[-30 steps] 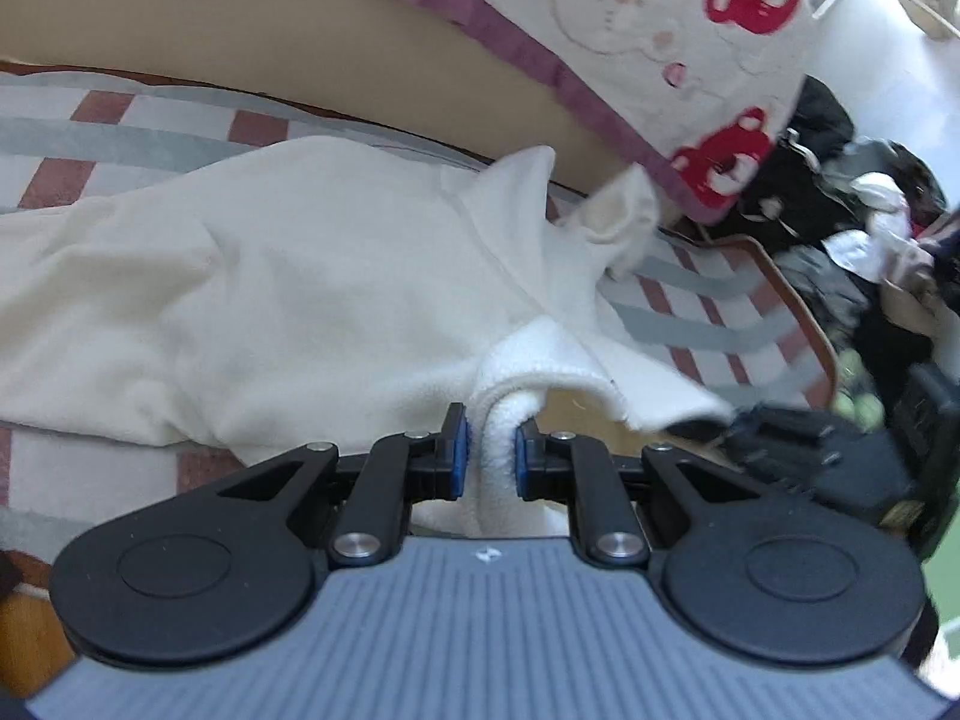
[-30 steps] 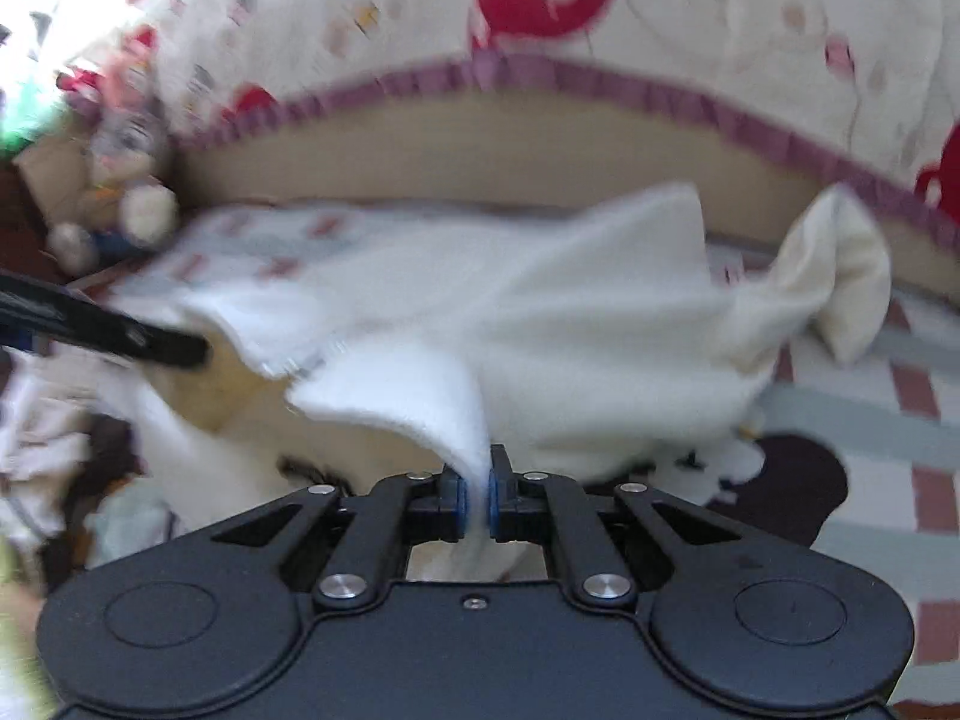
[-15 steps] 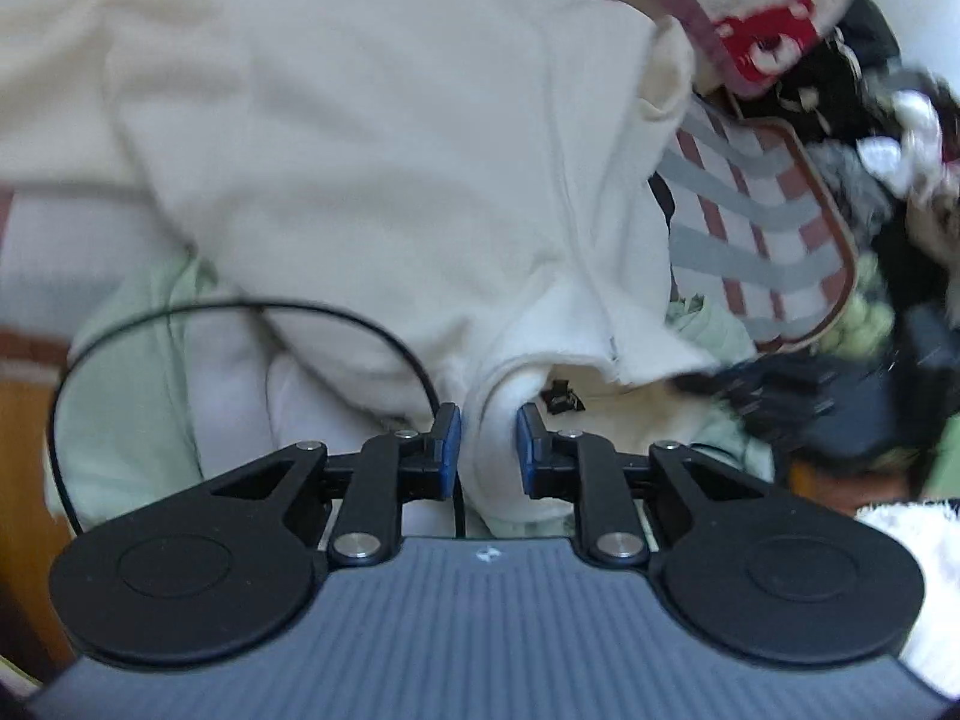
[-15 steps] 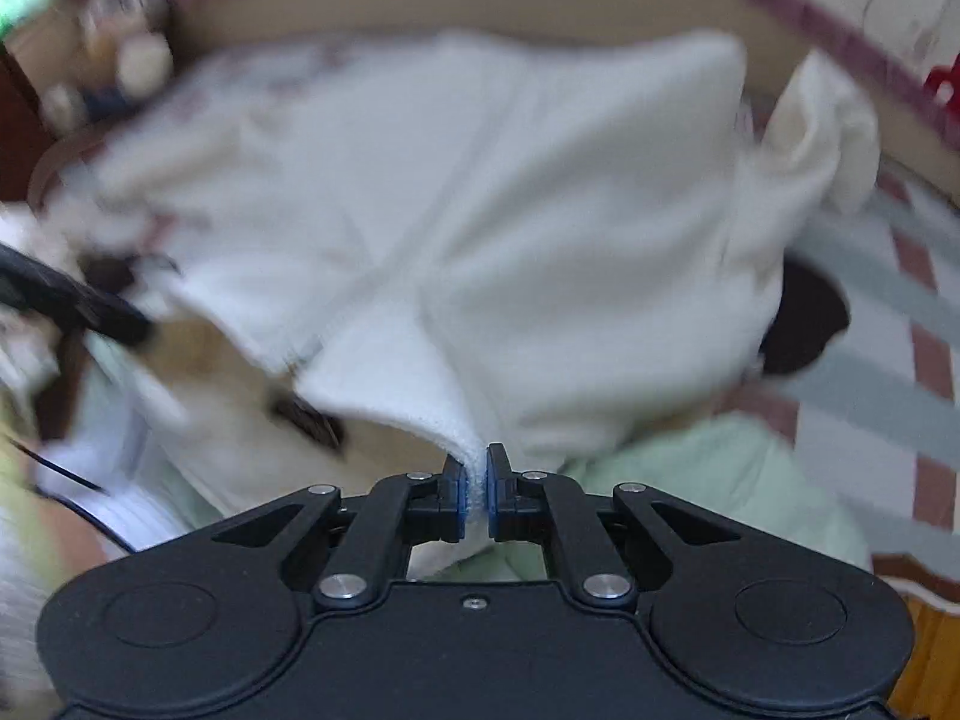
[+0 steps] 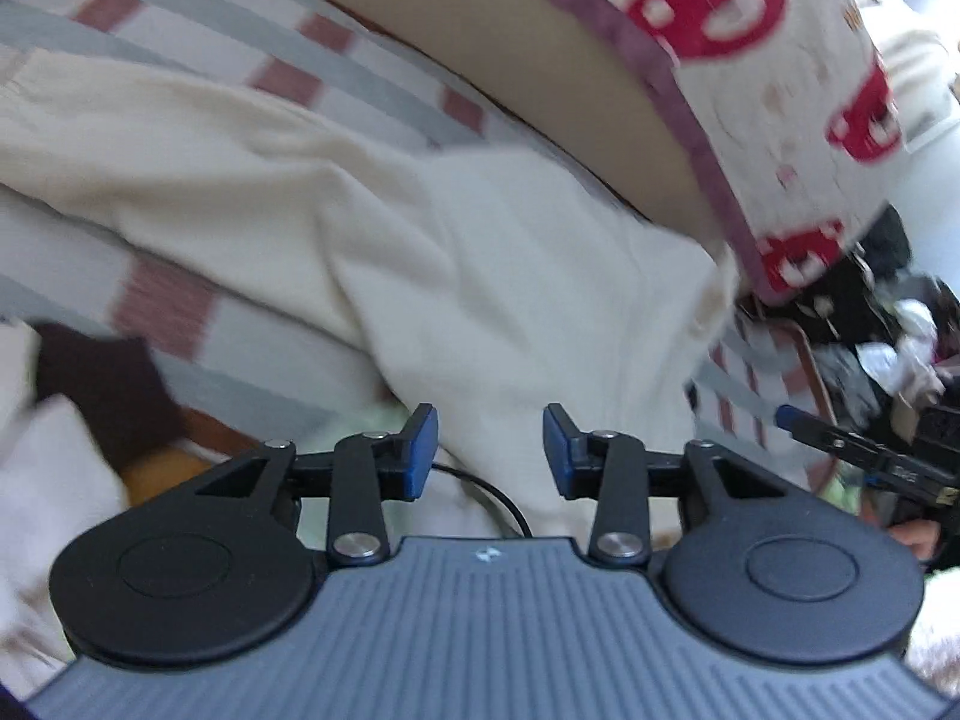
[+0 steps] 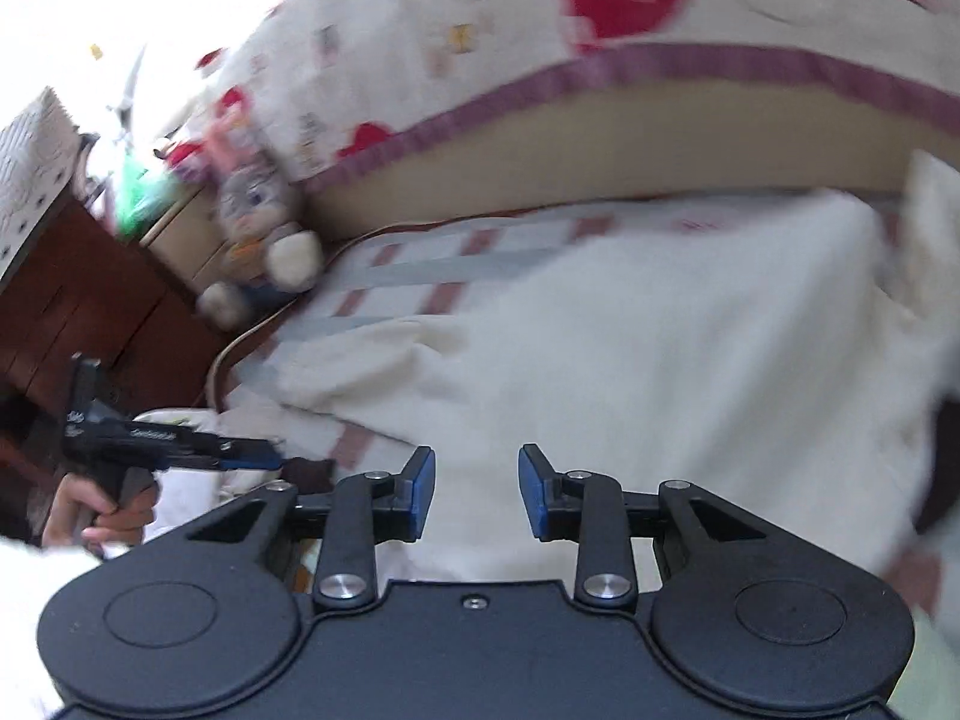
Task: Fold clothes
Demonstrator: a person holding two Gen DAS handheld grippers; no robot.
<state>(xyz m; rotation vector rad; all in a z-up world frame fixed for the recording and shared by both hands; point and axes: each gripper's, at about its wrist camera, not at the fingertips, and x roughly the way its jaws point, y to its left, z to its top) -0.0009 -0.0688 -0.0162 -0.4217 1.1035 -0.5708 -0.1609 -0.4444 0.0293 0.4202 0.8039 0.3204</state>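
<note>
Both hand-held grippers have just let go. The left hand-held gripper (image 5: 487,443) stands with its blue pads wide apart and nothing between them, and the right hand-held gripper (image 6: 475,492) is spread the same way, empty, hovering just above the near edge of the cloth. The cream fleece garment (image 5: 510,276) now lies spread out on the striped bed cover (image 5: 180,78), its body running across the bed below the bear-print quilt (image 5: 750,42), with one long part, perhaps a sleeve, reaching off to the left in the left wrist view. In the right wrist view the same garment (image 6: 660,348) fills the middle of the bed, a tuft of it standing up at the far right, and a plush rabbit (image 6: 258,240) sits at the bed's corner. A second ago each gripper was pinched shut on a fold of this fleece, and half a second ago the cloth was up in the air, swinging above the person's lap; now it is down and flat and both pairs of pads are open. To my eye that reads as a lay-out or a fold laid down and released, though the blur keeps me from telling whether the cloth lies doubled or single, so I cannot say how many folds remain.
</note>
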